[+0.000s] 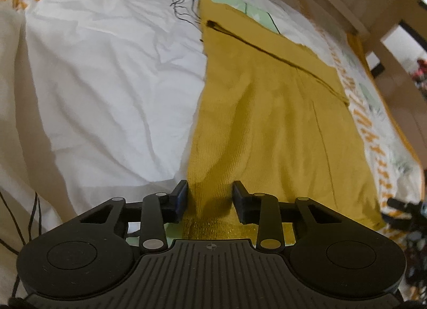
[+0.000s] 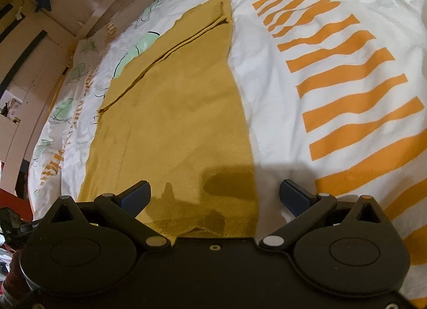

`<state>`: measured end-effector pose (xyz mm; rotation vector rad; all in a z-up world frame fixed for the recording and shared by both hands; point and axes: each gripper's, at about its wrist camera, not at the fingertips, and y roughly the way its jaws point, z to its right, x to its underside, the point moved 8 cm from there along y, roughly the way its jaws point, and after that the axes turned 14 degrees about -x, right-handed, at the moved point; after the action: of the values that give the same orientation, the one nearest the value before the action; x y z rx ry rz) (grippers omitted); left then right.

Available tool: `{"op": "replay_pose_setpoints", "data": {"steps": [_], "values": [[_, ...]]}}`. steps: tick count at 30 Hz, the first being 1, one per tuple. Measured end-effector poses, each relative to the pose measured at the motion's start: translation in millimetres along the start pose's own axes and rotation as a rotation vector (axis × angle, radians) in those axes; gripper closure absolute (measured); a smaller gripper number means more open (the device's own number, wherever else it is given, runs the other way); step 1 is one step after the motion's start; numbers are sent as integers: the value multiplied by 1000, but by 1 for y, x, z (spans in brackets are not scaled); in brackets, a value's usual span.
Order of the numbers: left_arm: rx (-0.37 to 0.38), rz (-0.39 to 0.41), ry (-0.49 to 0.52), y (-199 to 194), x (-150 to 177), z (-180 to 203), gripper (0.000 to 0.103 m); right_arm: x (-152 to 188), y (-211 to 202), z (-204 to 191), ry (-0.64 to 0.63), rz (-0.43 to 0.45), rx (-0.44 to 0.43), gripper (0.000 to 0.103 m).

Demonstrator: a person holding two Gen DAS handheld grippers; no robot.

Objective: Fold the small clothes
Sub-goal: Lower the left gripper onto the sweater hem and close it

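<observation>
In the left wrist view, the left gripper (image 1: 210, 201) sits low over the near edge of a mustard garment (image 1: 280, 111) lying flat on the bed cover (image 1: 106, 68); its jaws are narrowed, with a raised fold of the cloth between them.

In the right wrist view, the right gripper (image 2: 214, 197) gapes wide above the garment's (image 2: 181, 111) near corner, holding nothing, on the orange-striped bed cover (image 2: 333, 68).

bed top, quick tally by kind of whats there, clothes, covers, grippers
mustard yellow garment: 1
printed white duvet cover under it: 1
grippers: 2, the left gripper and the right gripper
total: 4
</observation>
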<state>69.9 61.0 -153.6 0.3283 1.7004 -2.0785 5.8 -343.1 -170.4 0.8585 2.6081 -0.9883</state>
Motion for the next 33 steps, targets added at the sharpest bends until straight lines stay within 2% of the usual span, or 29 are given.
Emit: {"op": "replay_pose_setpoints", "data": {"steps": [3,7,16,19,24,26,28,30,32,33], "values": [[8,-2,-61,1,-6,-6,69,0,1,-1,-1,-2,0,0],[1,10,-73,1,-11,-10,69,1,1,-2,-1,-4,-2,0],[28,6,-191,3,-15,-28,69,2,3,-4,-4,-12,-2,0],[10,5,-120,5,-14,-19,70,2,3,-4,-10,-15,2,0],[-42,2,75,10,-8,9,69,2,6,-6,-30,-26,15,0],[-46,3,81,10,-8,9,74,3,7,-7,-42,-31,21,0],[-30,-1,46,11,-8,4,91,3,8,-8,-48,-33,23,0],[-5,-8,-4,10,-8,-3,96,3,8,-8,-46,-30,24,1],[13,-2,-33,6,-8,-6,97,2,6,-8,-40,-17,25,10],[14,9,-32,3,-8,-5,97,1,5,-8,-38,-10,26,30]]}}
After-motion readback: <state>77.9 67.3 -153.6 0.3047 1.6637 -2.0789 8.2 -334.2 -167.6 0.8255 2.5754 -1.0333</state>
